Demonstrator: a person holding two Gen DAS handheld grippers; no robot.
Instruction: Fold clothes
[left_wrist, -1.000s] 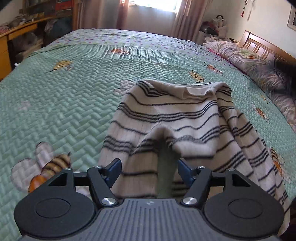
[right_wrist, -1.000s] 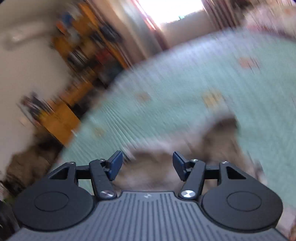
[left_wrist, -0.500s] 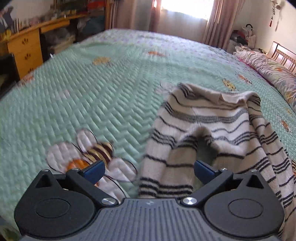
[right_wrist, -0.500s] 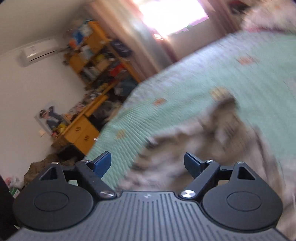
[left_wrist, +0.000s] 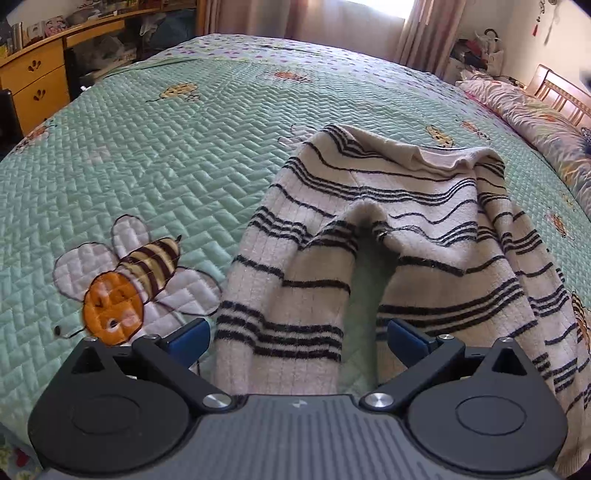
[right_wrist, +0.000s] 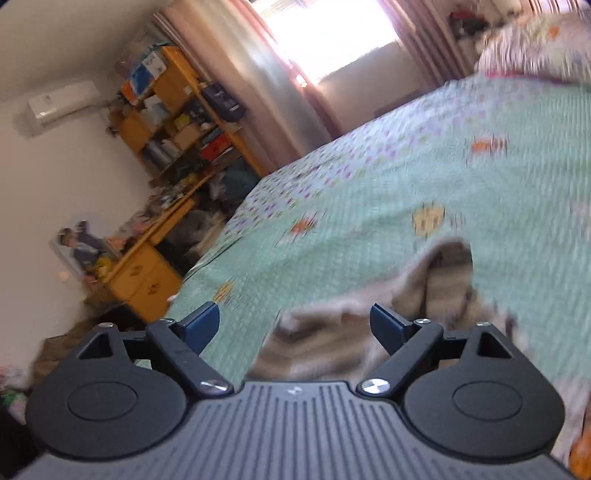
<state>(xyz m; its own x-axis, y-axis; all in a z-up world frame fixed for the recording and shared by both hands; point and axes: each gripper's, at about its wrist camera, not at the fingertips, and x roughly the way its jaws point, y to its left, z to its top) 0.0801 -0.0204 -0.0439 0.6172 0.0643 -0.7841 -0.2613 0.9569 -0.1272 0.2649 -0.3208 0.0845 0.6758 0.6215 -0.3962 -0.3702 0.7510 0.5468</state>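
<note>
The left tongs (left_wrist: 297, 334) gape wide over the near leg cuff of the striped knit trousers (left_wrist: 388, 229), spread near the bed's (left_wrist: 166, 155) foot edge. The right tongs (right_wrist: 295, 325), just opened wider, hold nothing. Next, I'd guess: clamp a cuff and fold.

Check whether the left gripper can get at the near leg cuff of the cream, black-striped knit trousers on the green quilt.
Probably yes: left gripper has open jaws, nothing blocks the cuff.
</note>
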